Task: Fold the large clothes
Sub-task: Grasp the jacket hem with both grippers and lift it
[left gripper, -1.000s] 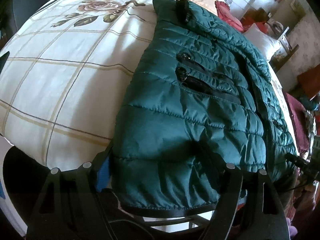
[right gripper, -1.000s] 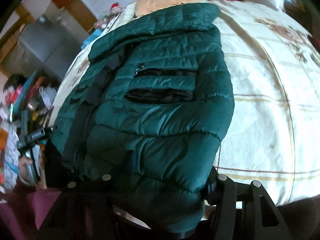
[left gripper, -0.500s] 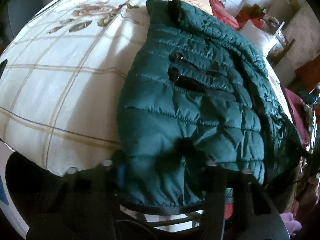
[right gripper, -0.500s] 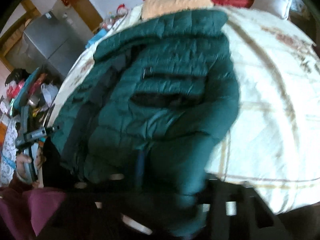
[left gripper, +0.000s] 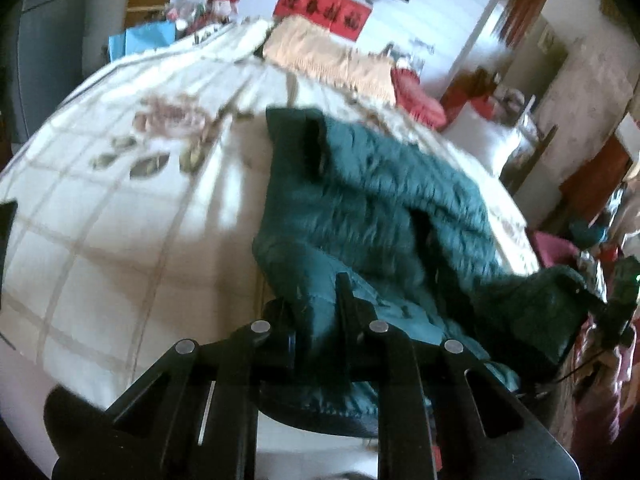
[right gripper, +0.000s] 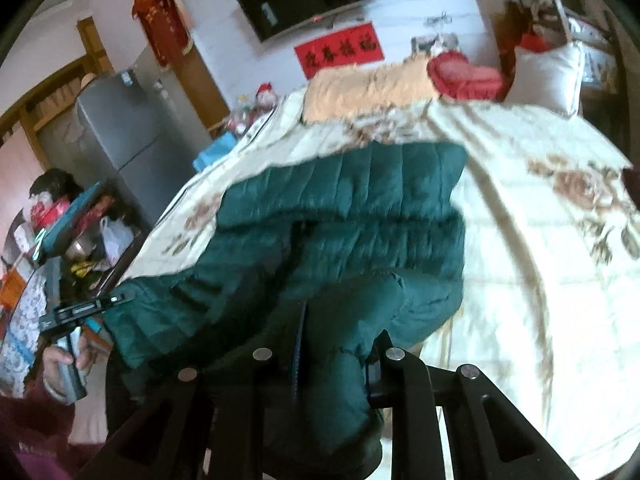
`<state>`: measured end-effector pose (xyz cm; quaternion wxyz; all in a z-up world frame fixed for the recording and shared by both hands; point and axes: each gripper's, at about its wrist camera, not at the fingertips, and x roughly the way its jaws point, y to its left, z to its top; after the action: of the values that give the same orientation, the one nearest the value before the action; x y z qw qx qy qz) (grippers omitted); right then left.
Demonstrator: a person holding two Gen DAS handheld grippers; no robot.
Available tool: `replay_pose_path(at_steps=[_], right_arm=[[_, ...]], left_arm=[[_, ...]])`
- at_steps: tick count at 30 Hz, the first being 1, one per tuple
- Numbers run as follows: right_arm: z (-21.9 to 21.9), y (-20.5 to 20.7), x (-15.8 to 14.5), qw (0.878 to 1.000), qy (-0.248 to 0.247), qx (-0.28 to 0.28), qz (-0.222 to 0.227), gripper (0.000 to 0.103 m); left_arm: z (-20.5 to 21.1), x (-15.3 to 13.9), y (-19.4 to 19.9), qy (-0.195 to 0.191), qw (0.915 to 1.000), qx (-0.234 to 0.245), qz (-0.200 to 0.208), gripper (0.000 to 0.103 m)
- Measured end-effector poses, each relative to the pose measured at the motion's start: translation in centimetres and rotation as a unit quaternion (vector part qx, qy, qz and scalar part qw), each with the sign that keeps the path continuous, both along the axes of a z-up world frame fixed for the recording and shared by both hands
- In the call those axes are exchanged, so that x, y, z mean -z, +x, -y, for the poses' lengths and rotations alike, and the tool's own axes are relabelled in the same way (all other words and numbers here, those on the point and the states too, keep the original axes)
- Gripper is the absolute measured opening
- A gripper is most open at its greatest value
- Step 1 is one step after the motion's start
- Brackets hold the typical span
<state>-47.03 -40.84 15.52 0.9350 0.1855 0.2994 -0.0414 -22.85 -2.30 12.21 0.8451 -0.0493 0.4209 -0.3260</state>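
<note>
A dark green quilted jacket [left gripper: 380,200] lies lengthwise on the bed, its near hem lifted off the cover. In the left wrist view my left gripper [left gripper: 316,320] is shut on one bottom corner of the hem, with fabric bunched between its fingers. In the right wrist view my right gripper [right gripper: 332,344] is shut on the other bottom corner of the jacket [right gripper: 360,220], and the cloth hangs down over its fingers. Each view catches the other gripper at its edge: the right gripper [left gripper: 616,312] and the left gripper [right gripper: 80,312], the latter held in a hand [right gripper: 64,364].
The bed [left gripper: 100,220] has a cream checked cover with rose prints. A peach blanket [left gripper: 332,60], a red cushion [left gripper: 416,96] and a white pillow [left gripper: 492,140] sit at its head. A grey fridge [right gripper: 120,128] and a cluttered table [right gripper: 60,220] stand beside the bed.
Both grippers closed on the jacket's bottom corners and rose, lifting the hem off the bed. Both views tilted up, so the far wall now shows.
</note>
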Motion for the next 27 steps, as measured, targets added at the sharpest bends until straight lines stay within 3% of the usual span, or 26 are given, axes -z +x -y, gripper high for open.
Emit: replay_pose_path(at_steps=[5, 12, 20, 27], right_arm=[[2.0, 2.4, -1.6, 0.999, -0.001, 0.03, 0.025, 0.019], [5.2, 8.6, -3.1, 0.997, -0.026, 0.067, 0.021, 0.019], [10.2, 16.3, -3.1, 0.993, -0.01, 0.114, -0.004, 0.019], [14.0, 20.3, -0.7, 0.988, 0.011, 0.149, -0.036, 0.019]], left_arm=[[1.6, -2.2, 3.1, -0.026, 0.9991, -0.019, 0.026, 0.015], [5.8, -3.5, 10.0, -0.049, 0.9974, -0.05, 0.018, 0.015], [11.3, -2.6, 17.5, -0.013, 0.9962, -0.085, 0.016, 0.015], [14.4, -0.2, 21.7, 0.023, 0.9946, -0.1, 0.01, 0.015]])
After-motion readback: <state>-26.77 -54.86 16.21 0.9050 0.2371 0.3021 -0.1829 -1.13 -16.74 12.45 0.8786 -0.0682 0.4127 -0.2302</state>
